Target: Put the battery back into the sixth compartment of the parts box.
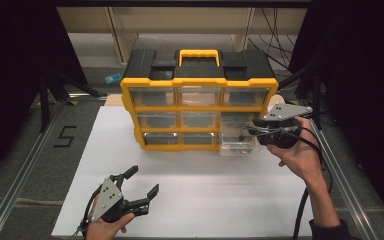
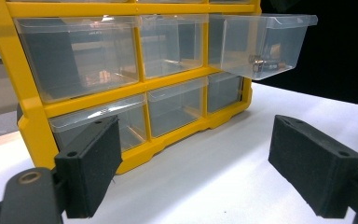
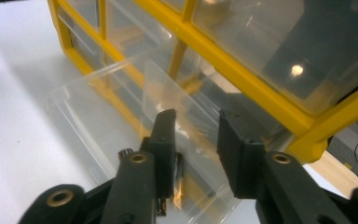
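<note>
Right gripper sits partly open, holding nothing, over the pulled-out clear drawer of the yellow organizer; left gripper gapes wide, empty

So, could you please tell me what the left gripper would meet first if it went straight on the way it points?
Probably the yellow-framed drawer cabinet: the left gripper, jaws wide open, points across bare white table toward its clear bottom-row drawers. Depth is uncertain.
</note>
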